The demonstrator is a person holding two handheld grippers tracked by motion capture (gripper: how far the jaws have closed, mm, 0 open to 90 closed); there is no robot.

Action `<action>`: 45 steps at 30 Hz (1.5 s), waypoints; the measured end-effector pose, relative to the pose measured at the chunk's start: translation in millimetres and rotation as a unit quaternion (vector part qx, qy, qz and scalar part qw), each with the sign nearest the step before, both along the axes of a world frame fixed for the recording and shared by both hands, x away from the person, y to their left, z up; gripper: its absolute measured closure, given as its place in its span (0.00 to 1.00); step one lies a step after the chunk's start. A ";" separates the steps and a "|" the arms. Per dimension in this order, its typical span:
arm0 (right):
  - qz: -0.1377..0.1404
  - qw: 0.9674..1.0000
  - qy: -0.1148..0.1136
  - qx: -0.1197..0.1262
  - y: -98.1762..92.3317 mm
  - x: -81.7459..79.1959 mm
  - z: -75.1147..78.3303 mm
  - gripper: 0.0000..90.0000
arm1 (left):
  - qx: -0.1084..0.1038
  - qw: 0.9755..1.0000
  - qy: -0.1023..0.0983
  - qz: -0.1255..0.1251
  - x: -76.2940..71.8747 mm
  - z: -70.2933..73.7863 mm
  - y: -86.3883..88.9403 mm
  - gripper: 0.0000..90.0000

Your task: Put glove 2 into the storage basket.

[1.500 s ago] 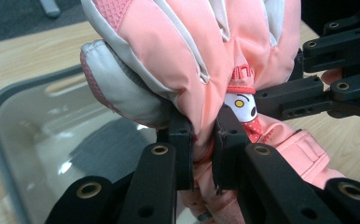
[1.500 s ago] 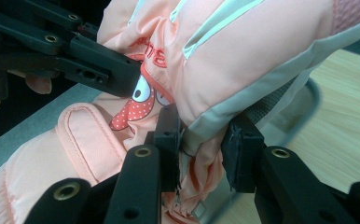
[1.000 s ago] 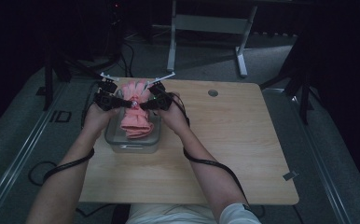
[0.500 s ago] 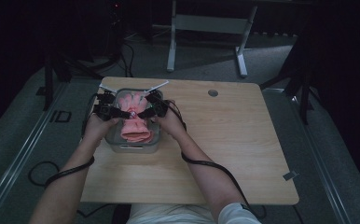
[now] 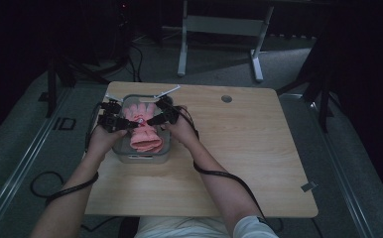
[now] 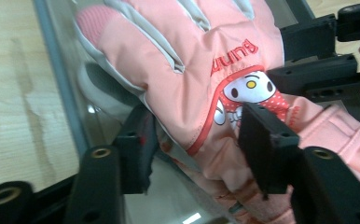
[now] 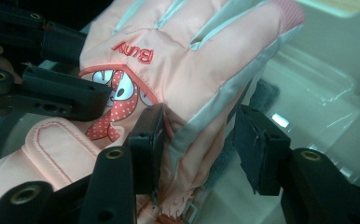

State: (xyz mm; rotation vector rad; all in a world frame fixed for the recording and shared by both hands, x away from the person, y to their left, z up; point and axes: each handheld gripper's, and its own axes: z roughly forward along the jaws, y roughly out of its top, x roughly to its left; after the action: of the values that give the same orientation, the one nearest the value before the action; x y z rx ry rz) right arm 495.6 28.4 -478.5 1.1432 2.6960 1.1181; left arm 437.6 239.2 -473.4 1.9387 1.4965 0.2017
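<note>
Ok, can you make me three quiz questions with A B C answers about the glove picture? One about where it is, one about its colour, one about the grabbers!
1. Where does the glove lie?
A. In the clear box
B. On the floor
C. On a chair

2. What colour is most of the glove?
A. Blue
B. Pink
C. Green

3. How do the jaws of the left gripper and right gripper stand?
A. Apart, one on each side of a glove edge
B. Shut tight on a spoon
C. Shut on a cup

Answers:
1. A, the high view shows the glove inside the clear box on the table.
2. B, both gripper views show pink fabric with grey trim.
3. A, the jaws have just been opening, each pair standing apart with a glove edge between them.
</note>
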 end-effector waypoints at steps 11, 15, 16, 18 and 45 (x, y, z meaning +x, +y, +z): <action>0.002 1.000 -0.013 0.012 -1.0 -2.7 11.6 0.55 | 0.010 1.000 -0.022 0.014 -8.0 4.6 7.9 0.41; 0.001 1.000 -0.018 0.020 -5.1 -3.2 17.3 0.55 | 0.013 0.999 -0.031 0.015 -10.5 9.6 8.6 0.41; 0.001 1.000 -0.021 0.022 -6.2 -3.5 19.1 0.54 | 0.013 0.999 -0.031 0.015 -10.5 9.6 8.6 0.41; 0.000 1.000 -0.021 0.023 -7.4 -3.9 21.1 0.54 | 0.012 0.999 -0.037 0.017 -11.6 13.2 8.0 0.41; 0.024 0.996 -0.058 0.065 -77.4 -30.3 46.9 0.26 | -0.023 0.989 -0.103 -0.104 -51.8 48.0 -60.2 0.42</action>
State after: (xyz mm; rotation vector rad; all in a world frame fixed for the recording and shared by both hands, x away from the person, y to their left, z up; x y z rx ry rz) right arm 465.3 -49.0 -431.6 0.9994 2.6109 1.3397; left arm 385.8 179.0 -425.3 1.9549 1.1482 0.2641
